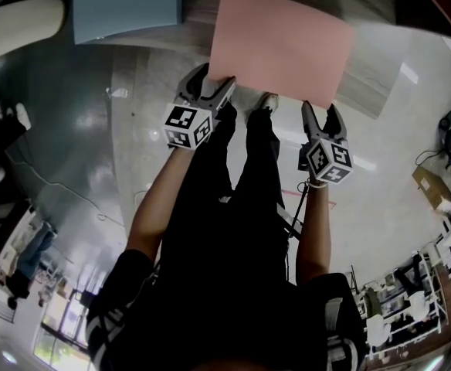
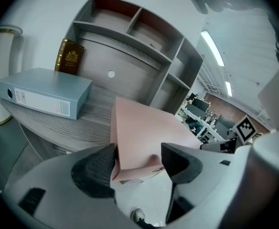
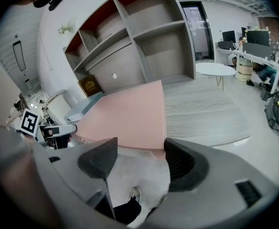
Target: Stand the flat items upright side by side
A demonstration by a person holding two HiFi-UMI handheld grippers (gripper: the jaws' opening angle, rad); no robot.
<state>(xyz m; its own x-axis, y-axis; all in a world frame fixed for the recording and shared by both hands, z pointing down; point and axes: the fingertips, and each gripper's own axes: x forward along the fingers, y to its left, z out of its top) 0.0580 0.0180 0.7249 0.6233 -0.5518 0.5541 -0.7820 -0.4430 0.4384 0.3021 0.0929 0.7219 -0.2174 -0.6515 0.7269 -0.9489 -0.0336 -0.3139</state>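
Note:
A pink folder (image 1: 279,49) lies flat on the grey wooden table (image 1: 364,91), and its near edge sticks out past the table's rim. My left gripper (image 1: 210,83) is at the folder's near left corner. In the left gripper view that corner (image 2: 144,132) fills the gap between the jaws, with both pads against it (image 2: 138,161). My right gripper (image 1: 322,110) stands open just short of the near right corner. In the right gripper view the pink edge (image 3: 125,116) lies beyond the fingertips (image 3: 140,159), and nothing is between them. A blue-grey binder (image 1: 125,6) lies flat further left on the table (image 2: 44,92).
A grey shelf unit (image 2: 130,37) with open compartments stands behind the table (image 3: 144,32). A brown book (image 2: 69,57) leans upright against its back panel (image 3: 89,86). The person's legs and shoes are below the table edge. Desks and a small white round table (image 3: 216,69) are off to the right.

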